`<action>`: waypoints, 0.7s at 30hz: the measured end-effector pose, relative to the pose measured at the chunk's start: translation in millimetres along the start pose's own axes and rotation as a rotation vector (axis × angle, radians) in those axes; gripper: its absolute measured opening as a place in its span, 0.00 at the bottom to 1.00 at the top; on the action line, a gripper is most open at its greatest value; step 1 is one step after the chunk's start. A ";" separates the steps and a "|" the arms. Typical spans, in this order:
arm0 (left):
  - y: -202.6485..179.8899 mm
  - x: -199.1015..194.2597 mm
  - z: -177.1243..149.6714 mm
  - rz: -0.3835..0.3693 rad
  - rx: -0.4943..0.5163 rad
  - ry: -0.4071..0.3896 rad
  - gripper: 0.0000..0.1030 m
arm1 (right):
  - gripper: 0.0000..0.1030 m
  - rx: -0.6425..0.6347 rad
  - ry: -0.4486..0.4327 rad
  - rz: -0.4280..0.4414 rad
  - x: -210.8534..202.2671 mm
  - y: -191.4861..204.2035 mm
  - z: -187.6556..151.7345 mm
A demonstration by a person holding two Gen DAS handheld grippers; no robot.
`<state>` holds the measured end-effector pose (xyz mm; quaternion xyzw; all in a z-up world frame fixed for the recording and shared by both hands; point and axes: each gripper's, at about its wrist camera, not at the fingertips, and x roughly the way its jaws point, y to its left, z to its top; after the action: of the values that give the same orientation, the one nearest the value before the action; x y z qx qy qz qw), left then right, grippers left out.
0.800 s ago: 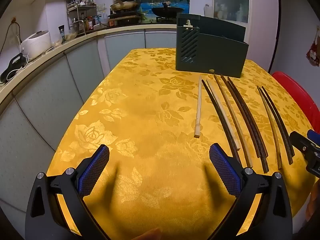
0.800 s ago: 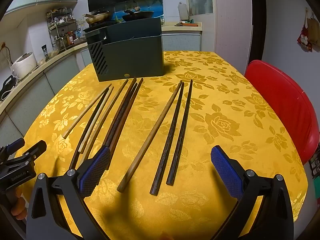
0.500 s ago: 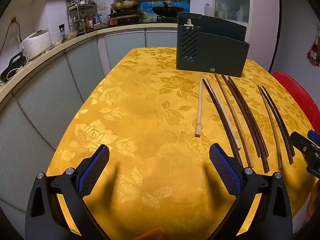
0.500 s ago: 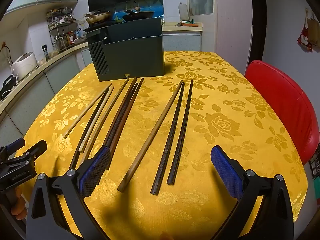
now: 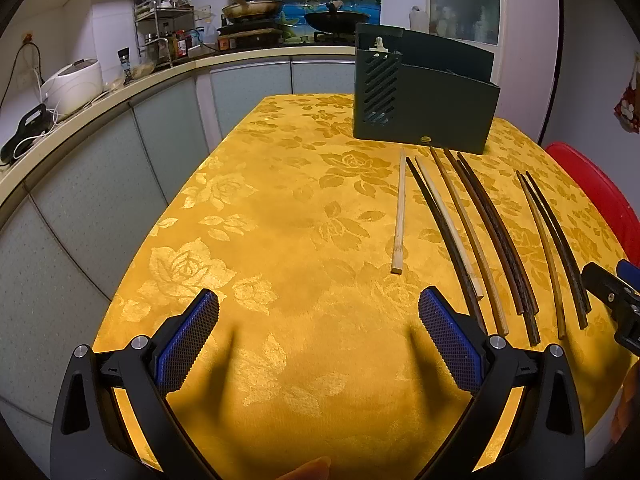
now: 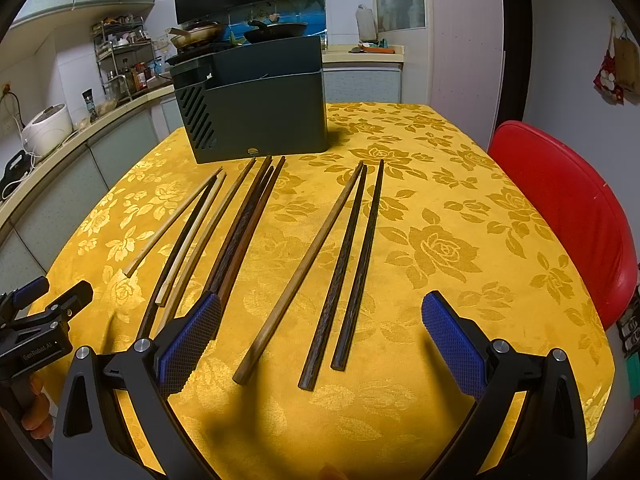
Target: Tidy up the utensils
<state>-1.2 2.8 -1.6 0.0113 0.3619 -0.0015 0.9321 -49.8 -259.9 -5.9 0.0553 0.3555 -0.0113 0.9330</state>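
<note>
Your right tongs (image 6: 320,344) hang spread wide and hold nothing, low over the near edge of the desk (image 6: 432,248), and the task's things lie straight ahead of them: the chopsticks run lengthwise away from you, near ends toward the tongs, far ends pointing at the dark green holder box (image 6: 256,120). A light brown chopstick (image 6: 304,268) and two dark chopsticks (image 6: 352,264) sit between the lines of your two pads, the brown one angled a little to the left at its near end, so a grip across the long axis needs only a forward and downward reach. To the left of those three, a tighter bundle of dark and pale sticks (image 6: 232,240) fans out, its near ends just beside your left pad. Your left tongs (image 5: 318,340) are likewise open and empty, but they face bare cloth; from there every stick lies off to the right, the nearest being a short pale chopstick (image 5: 400,212) set apart from the rest. By my reading the right hand is the better placed one for the first pick. The desk wears a yellow cloth with a rose pattern, flat and slightly glossy, so thin sticks may slide or roll as the pads close. Around it, a red chair (image 6: 568,216) stands at the right edge, a counter with a white rice cooker (image 5: 72,84) runs along the left, and pans sit on the stove at the far wall.
</note>
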 end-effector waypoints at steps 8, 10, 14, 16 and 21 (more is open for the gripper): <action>-1.6 1.6 -0.8 0.001 -0.001 0.000 0.95 | 0.94 0.000 0.000 0.001 -0.1 -0.8 0.6; -1.5 1.7 -0.7 0.000 0.001 0.000 0.95 | 0.94 -0.002 -0.003 -0.001 0.1 -1.3 0.8; -1.5 1.6 -0.6 -0.001 0.000 0.001 0.95 | 0.94 -0.001 -0.002 -0.003 -1.2 -0.9 0.6; -1.7 1.8 -0.8 -0.002 0.000 0.001 0.95 | 0.94 0.001 -0.002 -0.005 -2.2 -1.2 0.8; -2.1 3.1 1.3 -0.009 0.003 0.006 0.95 | 0.94 0.009 0.001 -0.013 2.4 -2.1 0.5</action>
<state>1.9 0.6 -2.7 0.0113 0.3650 -0.0064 0.9309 -47.8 -262.0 -7.3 0.0569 0.3561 -0.0190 0.9325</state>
